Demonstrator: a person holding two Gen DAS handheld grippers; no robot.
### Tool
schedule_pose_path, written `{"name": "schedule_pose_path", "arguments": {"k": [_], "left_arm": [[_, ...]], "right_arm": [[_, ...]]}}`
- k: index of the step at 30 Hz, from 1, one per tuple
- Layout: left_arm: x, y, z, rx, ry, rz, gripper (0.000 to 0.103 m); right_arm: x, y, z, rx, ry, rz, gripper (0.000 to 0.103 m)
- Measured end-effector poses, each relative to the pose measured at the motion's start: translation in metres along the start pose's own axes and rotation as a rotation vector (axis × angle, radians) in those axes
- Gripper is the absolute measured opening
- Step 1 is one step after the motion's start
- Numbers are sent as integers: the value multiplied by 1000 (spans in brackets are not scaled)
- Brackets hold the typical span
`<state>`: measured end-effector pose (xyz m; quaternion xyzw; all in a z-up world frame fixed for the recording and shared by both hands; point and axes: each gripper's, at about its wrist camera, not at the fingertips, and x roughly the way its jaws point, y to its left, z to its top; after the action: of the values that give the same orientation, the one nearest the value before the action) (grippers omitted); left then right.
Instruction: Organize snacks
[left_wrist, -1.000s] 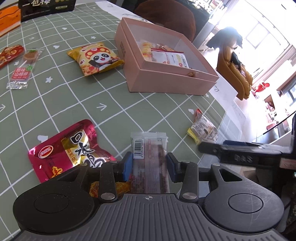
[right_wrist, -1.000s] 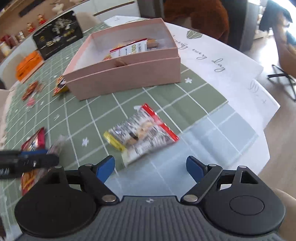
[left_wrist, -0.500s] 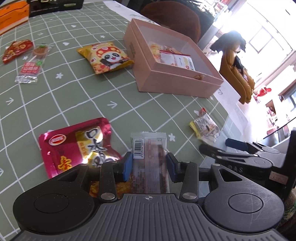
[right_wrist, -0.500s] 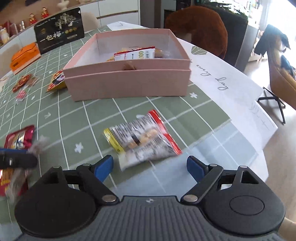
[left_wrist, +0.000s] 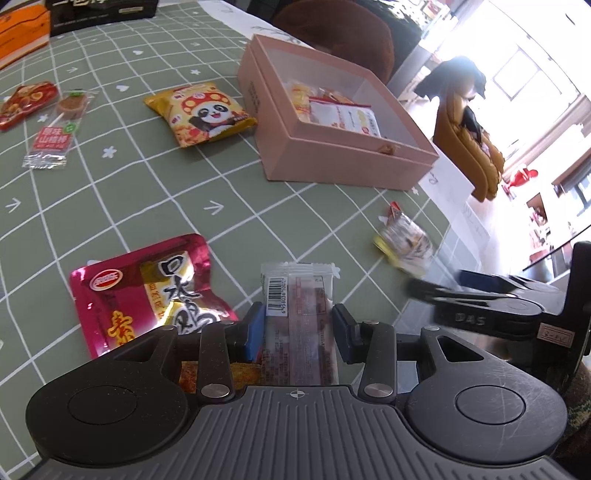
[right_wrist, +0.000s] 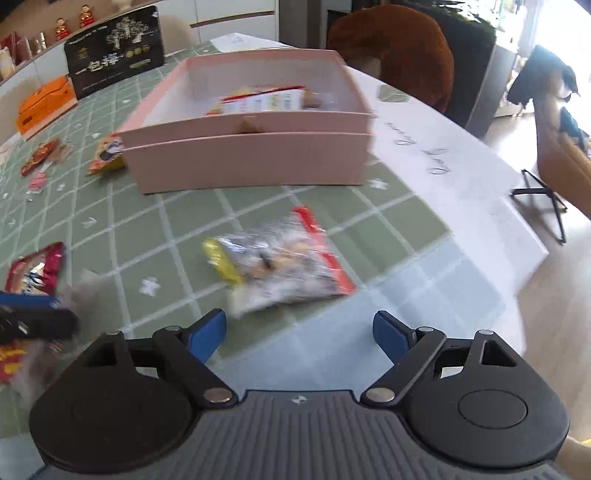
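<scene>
The left gripper (left_wrist: 298, 326) clenches a clear bar-shaped snack packet (left_wrist: 299, 314) above the green mat; the right gripper (right_wrist: 299, 332) hangs spread wide before a silvery snack bag (right_wrist: 280, 269). The pink box (right_wrist: 255, 162) (partly filled) sits beyond. The slick wrapper could likely slip out in transit.
</scene>
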<state>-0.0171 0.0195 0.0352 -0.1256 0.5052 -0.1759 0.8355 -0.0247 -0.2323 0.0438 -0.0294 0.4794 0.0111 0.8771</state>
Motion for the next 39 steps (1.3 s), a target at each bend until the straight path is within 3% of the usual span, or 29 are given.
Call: {"name": "schedule_pose_path", "arguments": {"k": [4, 5, 9, 11, 13, 16, 17, 19, 23, 25, 27, 30, 33, 35, 36, 37, 39], "left_arm": [[2, 1, 1, -1, 2, 10, 45], [3, 0, 2, -1, 1, 11, 45], [4, -4, 3, 11, -3, 15, 45], [4, -8, 2, 28, 0, 21, 45], [4, -10, 1, 42, 6, 27, 45], [2, -15, 1, 60, 4, 30, 45], [1, -16, 0, 66, 1, 28, 45], [-1, -19, 0, 77, -7, 25, 45], [-7, -22, 5, 73, -41, -19, 45], [-18, -23, 22, 67, -94, -71, 45], [-34, -29, 52, 93, -170, -91, 45], [-51, -40, 111, 147, -272, -94, 45], [-45, -48, 168, 164, -328, -133, 46], [-23, -46, 203, 133, -323, -217, 48], [-5, -43, 218, 117, -280, -241, 47], [14, -39, 229, 101, -229, -239, 46], [29, -29, 231, 84, -213, -179, 46]], "right_arm": [[-10, -22, -6, -63, -50, -188, 81], [-15, -29, -5, -53, -62, -165, 81], [-28, -51, 11, 145, -56, 84, 81], [-22, -48, 20, 228, -49, 143, 81], [-8, -37, 31, 269, -38, 144, 81], [23, -16, 48, 232, 31, 73, 81], [29, -10, 50, 209, 40, 38, 78], [30, -1, 54, 136, 35, 1, 61], [19, 3, 47, 35, 49, 65, 51], [2, 0, 48, 16, 32, 82, 50], [-27, -8, 60, 21, -40, 120, 50], [-66, -16, 99, 32, -197, 127, 50], [-78, -17, 140, 51, -284, 122, 50], [-71, -15, 159, 70, -309, 119, 51], [-63, -15, 167, 86, -311, 142, 52], [-55, -13, 172, 98, -302, 168, 55], [-36, -10, 178, 115, -267, 185, 57]]}}
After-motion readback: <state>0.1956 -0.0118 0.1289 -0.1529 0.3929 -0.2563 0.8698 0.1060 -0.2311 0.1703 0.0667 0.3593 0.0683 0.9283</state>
